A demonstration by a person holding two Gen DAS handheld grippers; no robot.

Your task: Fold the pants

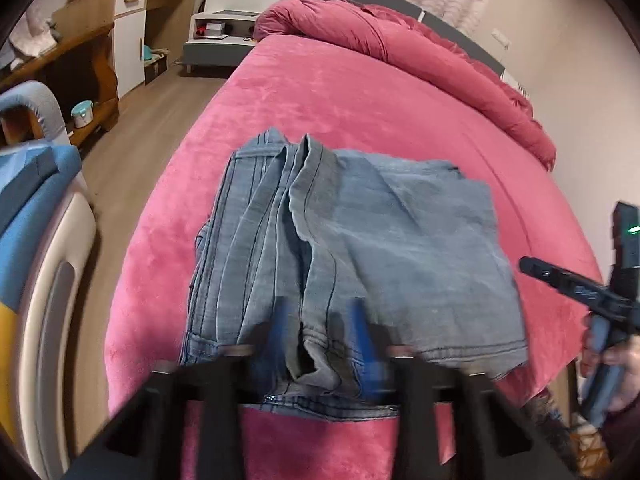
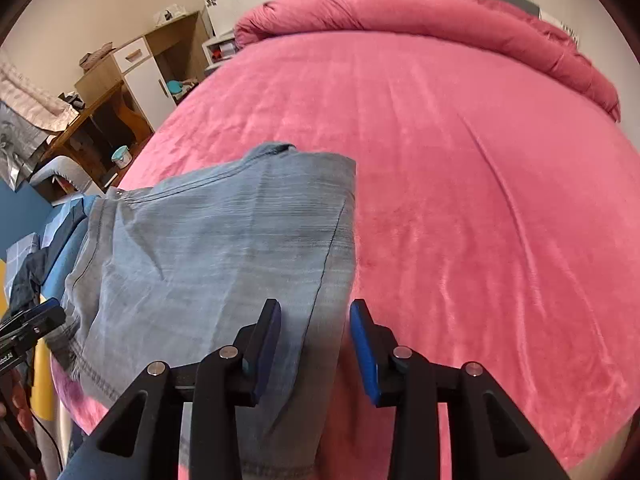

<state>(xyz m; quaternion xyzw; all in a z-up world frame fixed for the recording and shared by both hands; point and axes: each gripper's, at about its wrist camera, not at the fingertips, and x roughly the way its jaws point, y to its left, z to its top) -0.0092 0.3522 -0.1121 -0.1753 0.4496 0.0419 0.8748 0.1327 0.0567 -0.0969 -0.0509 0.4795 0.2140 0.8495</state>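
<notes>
Folded light-blue jeans [image 1: 340, 248] lie on the pink bed near its front edge, and show in the right wrist view [image 2: 224, 248] too. My left gripper [image 1: 322, 332] is open, its blurred blue pads straddling a bunched fold at the jeans' near edge. My right gripper [image 2: 316, 344] is open, its blue pads either side of the jeans' right edge, holding nothing. The right gripper also shows at the right edge of the left wrist view [image 1: 576, 288]. The left gripper's tip shows at the left edge of the right wrist view [image 2: 32, 320].
The pink bed [image 2: 480, 200] stretches ahead, with a rolled pink duvet [image 2: 440, 12] at its head. A wooden desk and cabinets [image 1: 100, 40] stand by the left wall. A blue and white crib [image 1: 40, 240] stands close on the left.
</notes>
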